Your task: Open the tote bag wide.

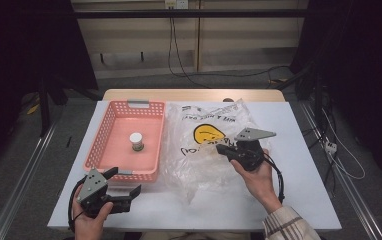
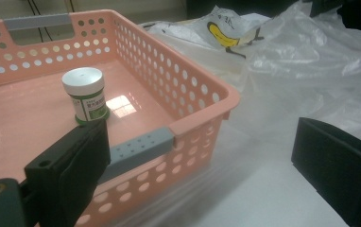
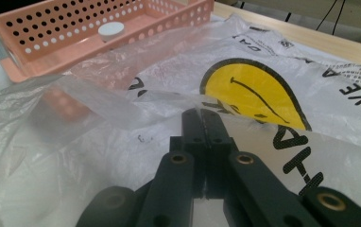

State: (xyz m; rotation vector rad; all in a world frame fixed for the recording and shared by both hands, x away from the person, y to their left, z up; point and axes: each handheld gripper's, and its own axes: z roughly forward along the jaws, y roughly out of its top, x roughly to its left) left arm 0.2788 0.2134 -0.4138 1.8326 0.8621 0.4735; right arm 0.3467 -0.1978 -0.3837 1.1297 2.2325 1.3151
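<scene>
one item is under handling: a thin clear plastic bag (image 1: 206, 145) with a yellow smiley print, lying crumpled on the white table (image 1: 299, 200) just beside the pink basket (image 1: 110, 116), on the side away from the left gripper. the right gripper (image 1: 222, 148) has its jaws fully together on a fold of the film near the printed face; in the right gripper view the pinched edge (image 3: 201, 112) rises in a ridge ahead of the closed tips. the left gripper (image 1: 124, 184) stands wide open and holds nothing, resting at the near corner of the basket.

judgement on handling: the bag looks very light, limp and slippery. it will sag and billow, not keep a shape, and a shallow pinch may slide off. a thin film can tear if pulled hard against a snag. best hold appears to be a doubled fold or the mouth hem, taken deep between the pads, not a single layer.

differences between views: the high view gives the whole layout, the bag's full spread beside the basket, and both hands. the left gripper view shows the small white-capped jar (image 2: 86, 96) with a green label standing upright inside the basket, and the basket's grey handle (image 2: 138, 152), detail too small from above. the right gripper view alone makes the grip on the film clear.
</scene>
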